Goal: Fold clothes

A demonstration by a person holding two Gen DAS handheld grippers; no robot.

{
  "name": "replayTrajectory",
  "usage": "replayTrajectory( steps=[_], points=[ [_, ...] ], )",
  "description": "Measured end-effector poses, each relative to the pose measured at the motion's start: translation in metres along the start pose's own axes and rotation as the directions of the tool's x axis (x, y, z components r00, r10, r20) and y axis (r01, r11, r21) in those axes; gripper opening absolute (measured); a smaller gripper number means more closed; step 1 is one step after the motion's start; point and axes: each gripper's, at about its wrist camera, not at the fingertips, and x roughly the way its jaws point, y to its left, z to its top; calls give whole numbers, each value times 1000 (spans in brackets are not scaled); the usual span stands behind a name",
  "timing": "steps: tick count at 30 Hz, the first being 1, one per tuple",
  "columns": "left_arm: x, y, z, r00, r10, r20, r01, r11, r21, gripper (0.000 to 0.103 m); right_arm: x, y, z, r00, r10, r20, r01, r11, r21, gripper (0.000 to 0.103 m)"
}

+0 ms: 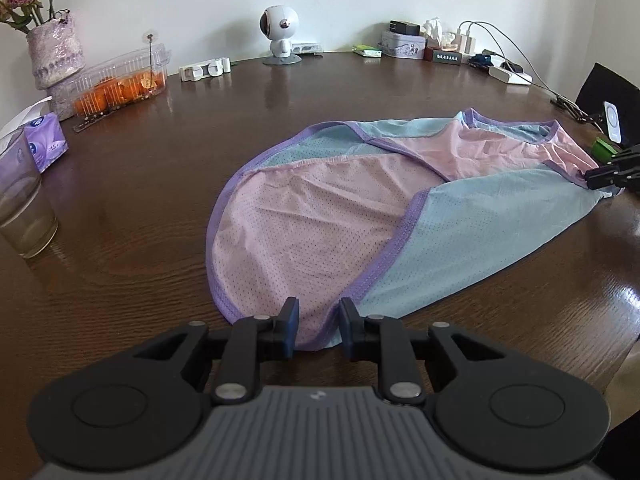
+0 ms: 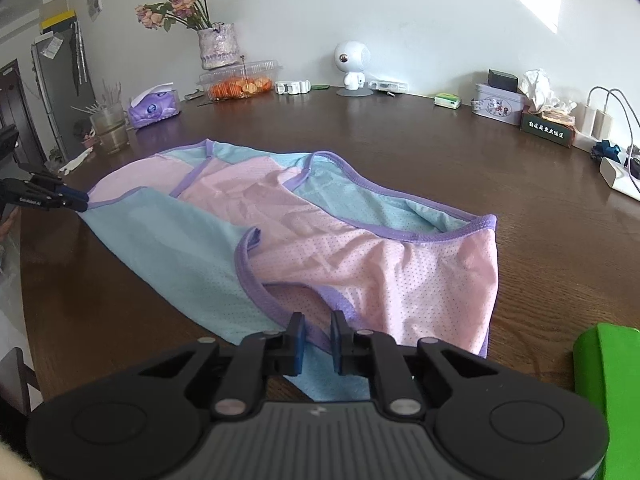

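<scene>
The garment point(image 1: 360, 208) lies spread near the desk point(image 1: 160, 160) centre, partly overlapped, folding barely begun. Left gripper point(image 1: 319, 322) and right gripper point(image 2: 319, 334) each straddle a hem with fingers released; grasping remains.

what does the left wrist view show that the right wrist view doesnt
Only the left wrist view: a white phone stand and a dark chair back at the far right. Only the right wrist view: a grey fridge and a bright green object. Both: the pink and blue mesh garment on the wooden table, the left gripper and right gripper open at opposite ends, the white robot figure, the vase.
</scene>
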Motion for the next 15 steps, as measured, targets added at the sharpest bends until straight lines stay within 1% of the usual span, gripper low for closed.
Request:
replayTrajectory(
  steps=[1, 2, 3, 4, 5, 6, 7, 8, 9, 11, 12, 13, 15],
  points=[
    [-6, 2, 9, 999, 11, 47, -11, 1000, 4, 27, -5, 0, 7, 1000, 11, 10, -11, 1000, 10, 16],
    [-11, 6, 20, 995, 20, 99, -20, 1000, 2, 34, -10, -2, 16, 999, 21, 33, -22, 1000, 18, 18],
    [-14, 9, 34, 989, 27, 149, -27, 1000, 2, 49, -15, -5, 28, 997, 31, 71, -33, 999, 24, 21],
    [-16, 11, 49, 980, 33, 198, -35, 999, 4, 61, -17, -9, 42, 994, 27, 107, -30, 999, 32, 32],
    [-12, 6, 67, 972, 37, 233, -42, 999, 18, 66, -13, -14, 58, 991, 3, 133, -8, 999, 38, 39],
    [-5, -4, 86, 965, 38, 259, -50, 998, 38, 74, -4, -20, 76, 989, -17, 145, 13, 999, 31, 41],
    [8, -15, 104, 965, 29, 261, -50, 996, 72, 77, 10, -22, 93, 990, -23, 137, 22, 1000, 5, 42],
    [26, -27, 122, 969, 14, 248, -44, 992, 115, 78, 27, -22, 110, 994, -12, 113, 14, 1000, -23, 43],
    [46, -34, 136, 977, 2, 215, -33, 990, 138, 78, 47, -22, 125, 997, 7, 80, -4, 999, -42, 43],
    [91, -40, 160, 992, -15, 123, -4, 987, 159, 78, 87, -22, 150, 999, 51, 3, -51, 997, -56, 44],
    [112, -43, 166, 996, -24, 81, 11, 987, 158, 76, 104, -22, 158, 998, 62, -33, -64, 996, -58, 45],
    [128, -45, 167, 998, -33, 44, 26, 988, 152, 68, 119, -22, 164, 996, 62, -64, -66, 996, -63, 44],
    [145, -42, 161, 998, -62, -3, 61, 987, 149, 60, 141, -20, 165, 994, 29, -104, -37, 997, -71, 44]
  ],
)
